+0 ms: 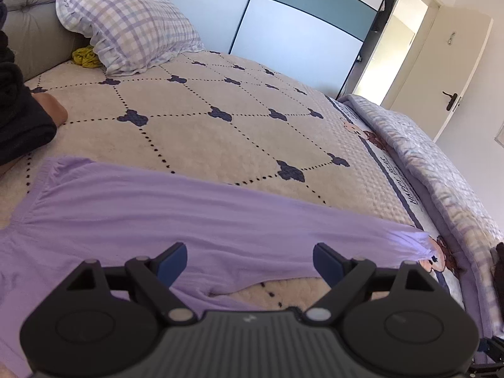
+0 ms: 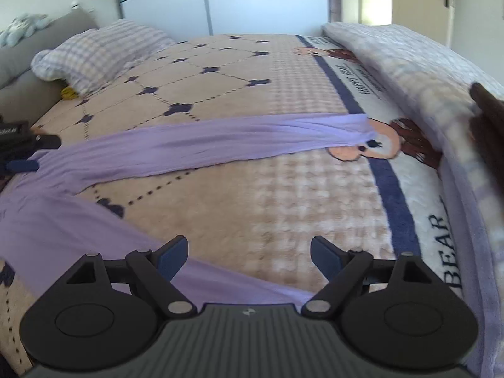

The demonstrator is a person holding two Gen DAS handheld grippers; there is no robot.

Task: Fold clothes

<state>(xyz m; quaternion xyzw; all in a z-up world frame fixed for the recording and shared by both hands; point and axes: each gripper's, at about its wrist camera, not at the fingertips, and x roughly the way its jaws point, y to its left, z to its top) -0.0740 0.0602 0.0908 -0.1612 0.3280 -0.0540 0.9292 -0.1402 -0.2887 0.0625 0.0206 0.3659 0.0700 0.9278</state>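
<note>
purple garment point(image 1: 157, 208), both grippers wide open, empty

Both wrist views low over bed point(image 1: 220, 132), angled downward, sharing purple garment point(image 2: 220, 145)

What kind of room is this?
Most likely a bedroom: a bed with a checked pillow, a padded headboard behind it, and a sliding-door wardrobe alongside.

The lilac garment point(image 1: 132, 208) that I was to fold lay spread flat on the bed point(image 1: 201, 132), thin and softly wrinkled. Two long parts ran out from its body; the farther one point(image 2: 239, 145) stretched straight across to the cartoon bear border point(image 2: 387, 145).
</note>
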